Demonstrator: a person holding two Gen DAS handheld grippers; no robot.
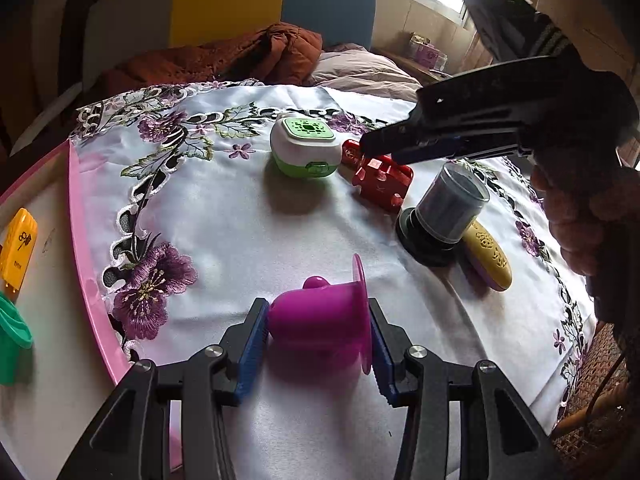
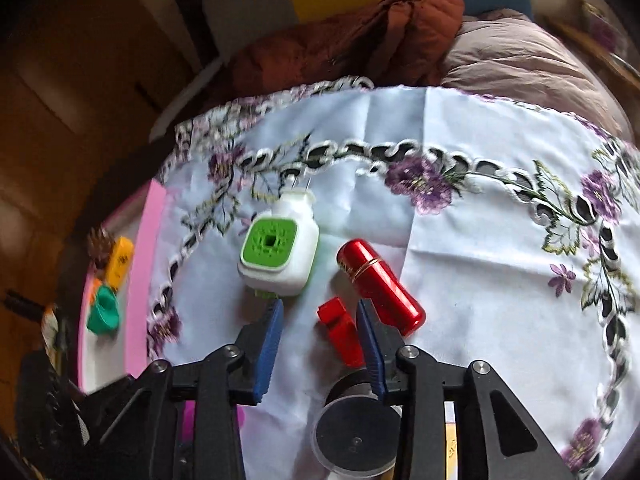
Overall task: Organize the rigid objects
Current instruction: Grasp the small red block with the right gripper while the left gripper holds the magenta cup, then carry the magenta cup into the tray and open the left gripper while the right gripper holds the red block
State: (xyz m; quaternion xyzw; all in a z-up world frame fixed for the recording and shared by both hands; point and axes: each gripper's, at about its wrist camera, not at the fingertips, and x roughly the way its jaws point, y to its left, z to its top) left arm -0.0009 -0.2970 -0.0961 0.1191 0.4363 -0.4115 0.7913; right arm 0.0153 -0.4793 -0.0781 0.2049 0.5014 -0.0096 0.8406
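A: Left wrist view first: what carries everything?
B: A tabletop with a pink rim, mostly under a white cloth stitched with purple flowers. Behind it lie a brown jacket and a pale quilt.
A: And on the cloth?
B: A green-and-white plug-in toward the far side, a clear tub on a black base to its right, and a yellow case touching that base. A red block sits between plug-in and tub, a red tube just beside it.
A: Where is the left gripper?
B: Clenched on a purple cup lying on its side near the front edge, pads pressing its base and rim.
A: The right gripper?
B: It hangs over the red block. The block stands between the fingers, against the right pad; the left pad is apart from it, so nothing is grasped.
A: Off the cloth?
B: A green cup and an orange piece on the bare tabletop at left.
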